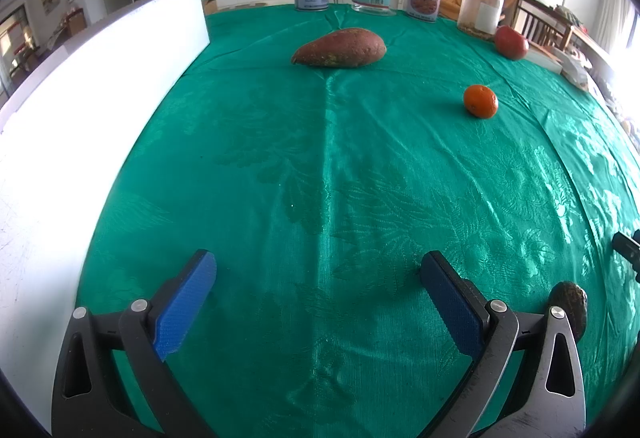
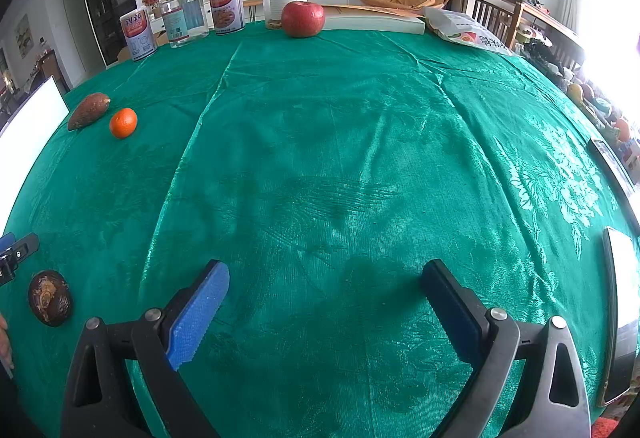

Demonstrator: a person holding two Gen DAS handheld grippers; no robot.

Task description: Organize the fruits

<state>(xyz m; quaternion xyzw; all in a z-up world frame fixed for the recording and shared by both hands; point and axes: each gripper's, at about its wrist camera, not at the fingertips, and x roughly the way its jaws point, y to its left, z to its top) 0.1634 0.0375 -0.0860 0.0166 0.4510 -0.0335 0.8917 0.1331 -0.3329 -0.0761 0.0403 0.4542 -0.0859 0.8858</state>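
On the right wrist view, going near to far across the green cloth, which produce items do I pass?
Dark brown fruit near the left edge → orange → sweet potato just beyond it → red apple at the far edge.

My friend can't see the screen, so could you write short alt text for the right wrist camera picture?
An open two-finger gripper with blue pads hangs empty over a green tablecloth. A red apple sits at the far edge near tins and jars; an orange and a sweet potato lie far left, and a dark brown fruit near left.
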